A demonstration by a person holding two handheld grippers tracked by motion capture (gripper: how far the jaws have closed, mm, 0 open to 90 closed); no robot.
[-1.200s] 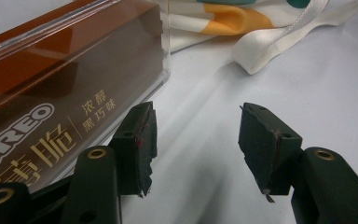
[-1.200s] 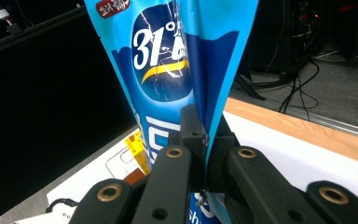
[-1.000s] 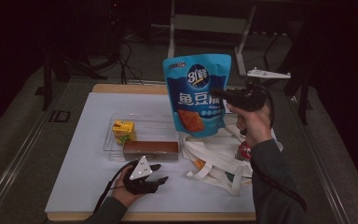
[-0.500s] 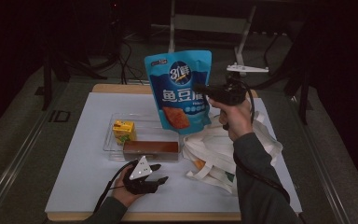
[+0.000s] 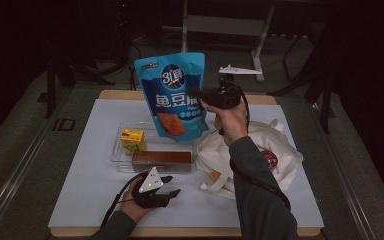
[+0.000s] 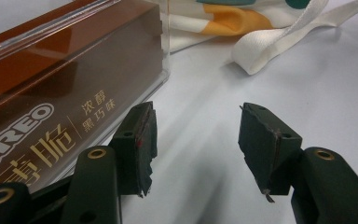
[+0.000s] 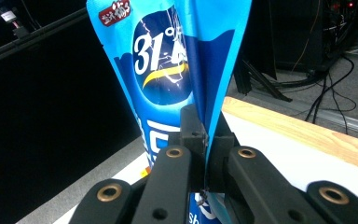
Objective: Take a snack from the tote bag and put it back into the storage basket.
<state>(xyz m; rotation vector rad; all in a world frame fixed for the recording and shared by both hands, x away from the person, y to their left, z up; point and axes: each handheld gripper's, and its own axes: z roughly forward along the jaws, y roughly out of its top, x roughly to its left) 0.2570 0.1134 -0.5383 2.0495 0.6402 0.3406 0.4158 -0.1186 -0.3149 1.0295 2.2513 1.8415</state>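
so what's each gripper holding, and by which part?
Right gripper pinches the blue snack pouch by its side edge, lifted. Left gripper is open, holding nothing.

High view overlooks table (image 5: 80, 190); claw views close.

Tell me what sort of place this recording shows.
Probably a lab or studio set up for recording: a white-topped table in a dark room, metal stands behind it, loose cables on the floor.

Glossy plastic pouch (image 5: 172, 95) (matt cloth bag (image 5: 275, 155))
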